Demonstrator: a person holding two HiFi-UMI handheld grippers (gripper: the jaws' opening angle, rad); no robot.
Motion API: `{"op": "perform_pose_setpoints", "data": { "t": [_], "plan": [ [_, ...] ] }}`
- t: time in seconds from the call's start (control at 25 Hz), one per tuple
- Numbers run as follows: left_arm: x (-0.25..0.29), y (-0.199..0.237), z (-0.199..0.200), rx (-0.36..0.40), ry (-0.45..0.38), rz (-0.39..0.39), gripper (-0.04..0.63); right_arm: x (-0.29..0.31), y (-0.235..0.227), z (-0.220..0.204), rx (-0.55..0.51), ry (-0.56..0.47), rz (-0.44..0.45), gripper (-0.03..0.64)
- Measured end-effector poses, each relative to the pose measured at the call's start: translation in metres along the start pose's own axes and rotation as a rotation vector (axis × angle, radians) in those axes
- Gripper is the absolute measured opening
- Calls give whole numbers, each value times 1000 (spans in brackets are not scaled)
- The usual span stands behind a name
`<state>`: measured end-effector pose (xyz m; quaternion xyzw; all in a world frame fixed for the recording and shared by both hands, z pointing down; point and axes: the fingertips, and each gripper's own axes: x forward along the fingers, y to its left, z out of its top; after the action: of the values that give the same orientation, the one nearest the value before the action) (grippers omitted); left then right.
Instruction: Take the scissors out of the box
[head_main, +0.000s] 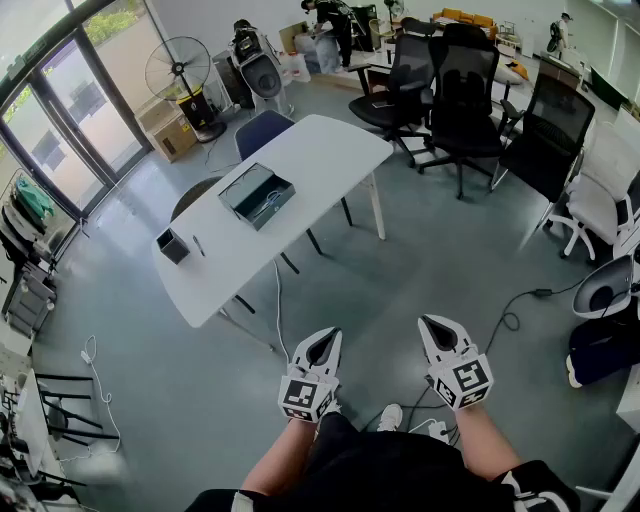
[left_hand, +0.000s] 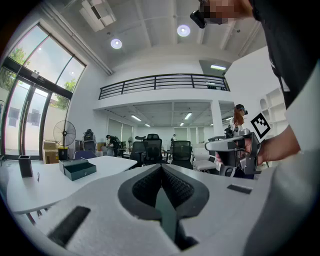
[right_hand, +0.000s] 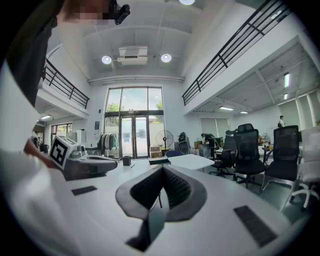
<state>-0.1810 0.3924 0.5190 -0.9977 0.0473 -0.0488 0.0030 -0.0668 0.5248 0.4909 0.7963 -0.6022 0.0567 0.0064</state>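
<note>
White bench (head_main: 300, 150) fills the upper left of the head view, well apart from you. The dark green box (head_main: 257, 195) lies open on it. A pale shape inside is probably the scissors (head_main: 268, 206), though it is too small to be sure. A small black cup (head_main: 172, 245) stands lower left of the box. Your left tongs (head_main: 322, 345) and right tongs (head_main: 438, 332) hang at the bottom of the frame over the floor, both clenched on nothing. So first close the gap: step up until the box sits right under you.

In the left gripper view the box (left_hand: 77, 168) shows at middle left, far off. The left tongs (left_hand: 161, 167) are pressed together and empty, so release them before you reach in, not above the scissors.

In the right gripper view the right tongs (right_hand: 162, 169) are likewise shut and bare, with the box (right_hand: 159, 161) just above them at centre frame. My advice is to come down from above the open box. Steady its wall with one pair and pinch the scissors near the pivot with the other.
</note>
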Motion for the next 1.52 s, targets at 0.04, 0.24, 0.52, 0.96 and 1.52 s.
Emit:
{"op": "perform_pose_setpoints", "data": {
  "t": [0.04,0.24,0.52,0.96,1.52],
  "plan": [
    [2,-4,0,2,3,0,12,-2,-3,-2,-2,4,0,5],
    [11,-14,-1,14,14,3,12,-4,-14,-5,-25,13,5,5],
    [18,-21,-4,-17,19,13,12,-8,-21,-6,-23,-16,14,5],
    [43,5,-7,-5,37,-12,12,27,-31,-15,13,20,20,5],
    [97,117,-15,-59,34,18,12,154,-40,-2,-51,79,49,5]
  ]
}}
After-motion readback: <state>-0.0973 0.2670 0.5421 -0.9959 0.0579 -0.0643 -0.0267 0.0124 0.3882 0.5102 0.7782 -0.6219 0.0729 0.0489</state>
